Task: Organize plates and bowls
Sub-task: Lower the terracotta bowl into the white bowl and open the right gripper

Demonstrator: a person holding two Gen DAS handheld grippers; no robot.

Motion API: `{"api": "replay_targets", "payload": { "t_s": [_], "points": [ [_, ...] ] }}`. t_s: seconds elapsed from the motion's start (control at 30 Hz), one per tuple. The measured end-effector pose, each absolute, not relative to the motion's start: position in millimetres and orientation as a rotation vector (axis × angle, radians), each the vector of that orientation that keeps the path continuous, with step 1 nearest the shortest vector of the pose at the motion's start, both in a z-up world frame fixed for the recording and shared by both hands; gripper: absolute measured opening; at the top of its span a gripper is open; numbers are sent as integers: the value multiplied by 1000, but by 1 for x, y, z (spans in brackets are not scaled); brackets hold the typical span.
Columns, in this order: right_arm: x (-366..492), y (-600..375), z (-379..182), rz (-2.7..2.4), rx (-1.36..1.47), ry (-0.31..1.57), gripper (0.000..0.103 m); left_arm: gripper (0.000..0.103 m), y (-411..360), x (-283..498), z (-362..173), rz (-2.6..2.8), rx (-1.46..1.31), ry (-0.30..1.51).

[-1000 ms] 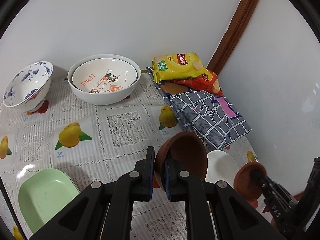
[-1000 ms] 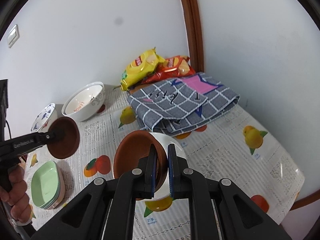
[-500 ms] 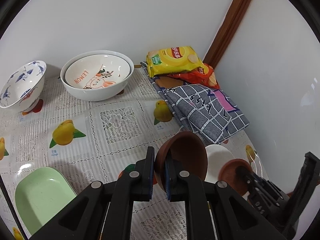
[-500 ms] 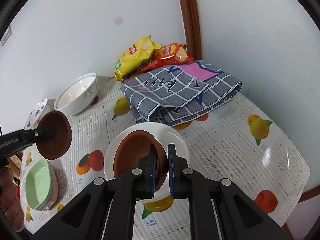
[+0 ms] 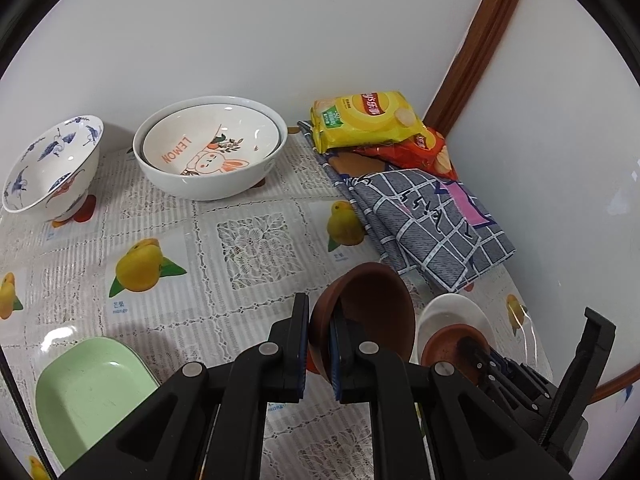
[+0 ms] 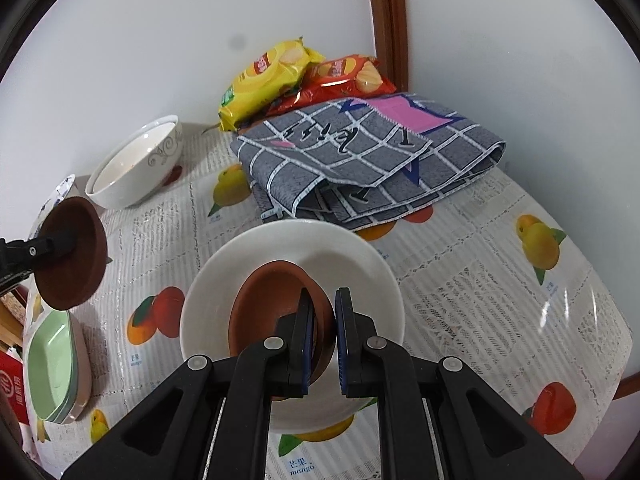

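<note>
Bowls: two brown ones are being carried, one per gripper. Right gripper [image 6: 322, 328] is clamped on the rim of its brown bowl [image 6: 276, 312], which has been coming down over the last second and is now sitting low inside the white plate [image 6: 360, 264], likely touching. Left gripper [image 5: 319, 334] is staying put, pinching the second brown bowl [image 5: 372, 312] on edge above the tablecloth [image 5: 256, 244], beside the plate. Judgement: release is next, then the second bowl is nesting into the first.
</note>
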State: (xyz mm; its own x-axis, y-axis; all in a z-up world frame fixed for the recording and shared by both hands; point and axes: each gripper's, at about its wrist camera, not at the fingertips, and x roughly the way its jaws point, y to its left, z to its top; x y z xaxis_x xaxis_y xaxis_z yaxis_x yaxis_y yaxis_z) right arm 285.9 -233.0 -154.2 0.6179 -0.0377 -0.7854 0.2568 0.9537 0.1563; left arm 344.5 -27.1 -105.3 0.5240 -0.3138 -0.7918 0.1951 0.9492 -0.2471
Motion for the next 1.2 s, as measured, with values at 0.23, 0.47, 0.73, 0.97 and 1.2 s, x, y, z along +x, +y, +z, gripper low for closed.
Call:
{"api": "replay_targets", "payload": {
  "t_s": [0.23, 0.47, 0.73, 0.97, 1.2],
  "points": [
    [292, -231, -163, -163, 258, 912, 10, 9, -33, 345, -109, -311, -117, 984],
    [299, -232, -168, -177, 231, 931, 10, 9, -33, 347, -111, -306, -113, 991],
    [307, -216, -175, -257, 70, 959, 12, 9, -32, 348, -112, -303, -115, 993],
    [310, -211, -178, -269, 14, 969, 14, 9, -28, 348, -109, -301, -127, 992],
    [311, -211, -179, -277, 1, 978, 15, 9, -24, 346, -104, -302, -138, 982]
  ]
}}
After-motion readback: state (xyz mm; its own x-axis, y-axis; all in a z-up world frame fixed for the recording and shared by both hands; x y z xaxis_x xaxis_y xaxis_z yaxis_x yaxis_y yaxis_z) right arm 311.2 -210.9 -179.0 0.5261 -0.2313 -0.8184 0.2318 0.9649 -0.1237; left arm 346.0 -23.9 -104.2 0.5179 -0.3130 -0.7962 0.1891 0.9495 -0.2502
